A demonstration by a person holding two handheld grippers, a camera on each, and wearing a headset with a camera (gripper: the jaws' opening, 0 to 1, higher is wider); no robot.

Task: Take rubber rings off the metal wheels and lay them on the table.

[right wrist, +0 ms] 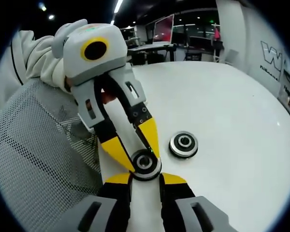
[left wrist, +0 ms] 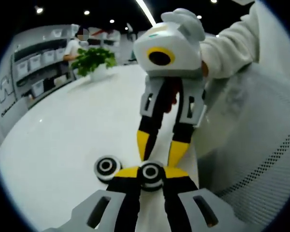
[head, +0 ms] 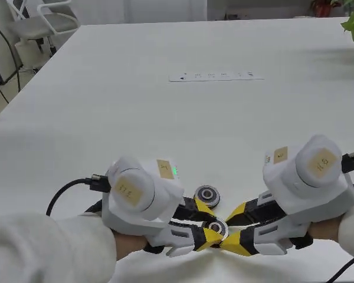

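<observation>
Broad white table (head: 165, 118) lies open ahead, with the work hugging its near edge. The left gripper (head: 208, 223) clamps a metal wheel (head: 216, 227), dark ring on. The right gripper (head: 234, 227) meets it, jaws parted at the rim. A second wheel (head: 207, 194) lies just beyond.

Your left gripper (head: 209, 223) and right gripper (head: 231, 227) have rounded white bodies, black jaws with yellow tips, and tan labels (head: 128, 190) with writing. Black cables (head: 68, 191) plug into both. A green light (head: 174, 172) glows on the left one. Your sleeves (head: 47, 247) are white.
</observation>
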